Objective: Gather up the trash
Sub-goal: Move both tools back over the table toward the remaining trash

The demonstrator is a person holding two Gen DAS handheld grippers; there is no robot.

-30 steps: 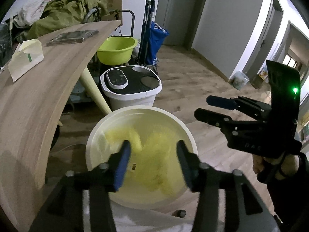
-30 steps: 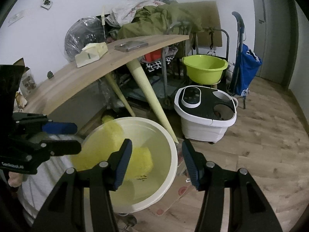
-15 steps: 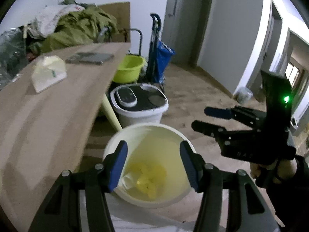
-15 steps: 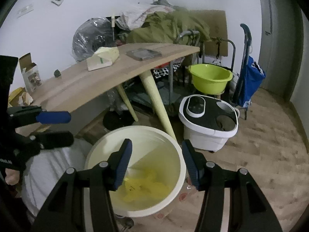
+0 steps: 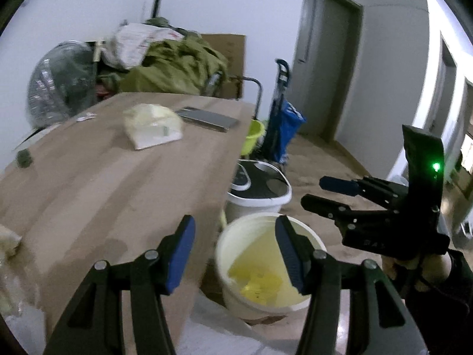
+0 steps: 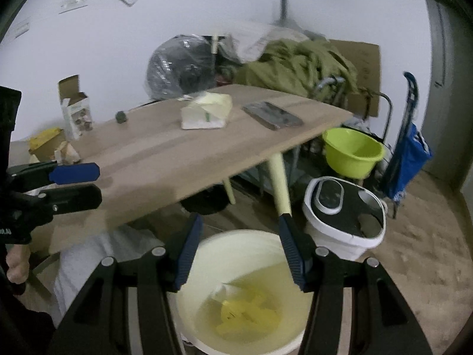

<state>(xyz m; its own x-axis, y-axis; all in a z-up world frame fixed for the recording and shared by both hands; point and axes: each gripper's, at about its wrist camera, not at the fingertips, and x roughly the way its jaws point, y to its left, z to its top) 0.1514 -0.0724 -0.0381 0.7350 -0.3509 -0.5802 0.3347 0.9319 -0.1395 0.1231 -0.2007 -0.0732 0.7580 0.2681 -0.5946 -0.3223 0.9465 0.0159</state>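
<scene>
Bucket (image 6: 204, 269) beside table edge (image 6: 236, 174), left hand-held gripper (image 5: 235, 254) wide, right hand-held gripper (image 6: 241, 254) wide.

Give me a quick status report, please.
Left gripper open, empty. Right gripper open, empty. Yellow trash lies in bin. Nothing blocking.

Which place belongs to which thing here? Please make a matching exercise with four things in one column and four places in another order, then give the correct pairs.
Things:
1. yellow wrapper
2. tissue pack
3. green basin
4. blue bag

Places:
A. on the wooden table
B. on the floor, past the table's far end
C. at the bottom of the white bucket
D. hanging on the trolley by the door

Pairs: 1-C, 2-A, 3-B, 4-D
</scene>
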